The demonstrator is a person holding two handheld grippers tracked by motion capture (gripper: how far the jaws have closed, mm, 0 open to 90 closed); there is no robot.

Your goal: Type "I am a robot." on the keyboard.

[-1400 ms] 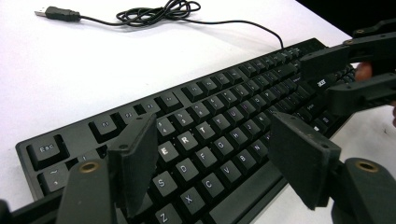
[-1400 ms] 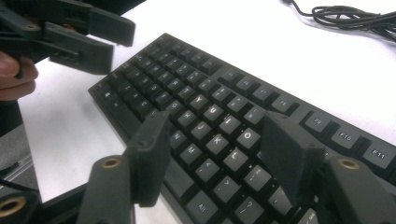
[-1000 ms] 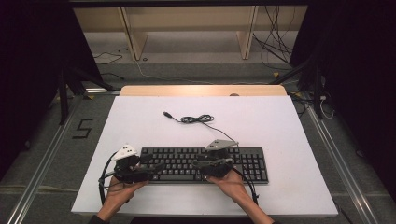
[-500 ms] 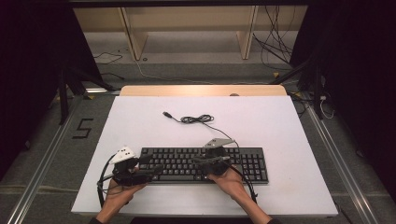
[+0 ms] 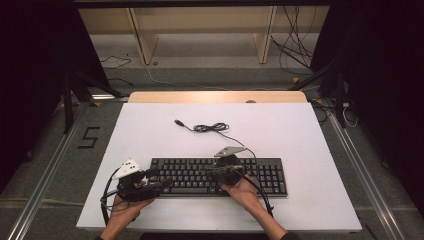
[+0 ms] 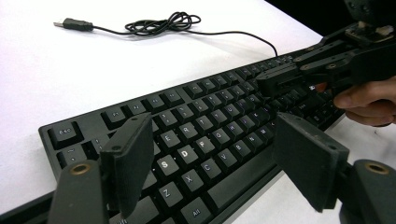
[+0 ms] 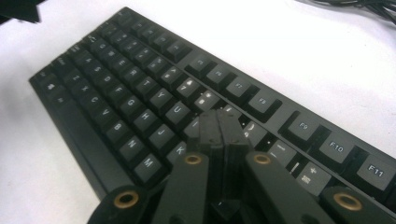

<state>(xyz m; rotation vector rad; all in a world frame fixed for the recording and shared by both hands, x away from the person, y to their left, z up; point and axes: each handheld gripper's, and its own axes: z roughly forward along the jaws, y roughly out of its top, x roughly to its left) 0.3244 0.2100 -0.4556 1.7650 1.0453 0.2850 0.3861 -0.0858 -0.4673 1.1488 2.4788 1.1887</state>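
1. The white surface point(image 5: 150, 130) has loads of free space: the whole back half is bare apart from a cable, and both side edges are well clear of the action. The near edge is tighter, since the hands come in right over it.
2. The keyboard point(image 5: 260, 172) lies flat near the front edge, long side parallel to it. Judging by the pose, this is key pressing, and it looks early on; I can't tell if any key is actually down yet.
3. The right gripper point(image 7: 219, 123) has just been closing and its jaws are now pressed together with nothing between them, the tip hovering over the middle keys around the I/K area, like a single poking finger.
4. The left gripper point(image 6: 212, 168) sits over the keyboard's left end, jaws spread wide and empty, above the S/D/F keys.
5. The coiled USB cable point(image 5: 210, 127) lies behind the keyboard, unplugged and apart from both hands, so it won't snag.
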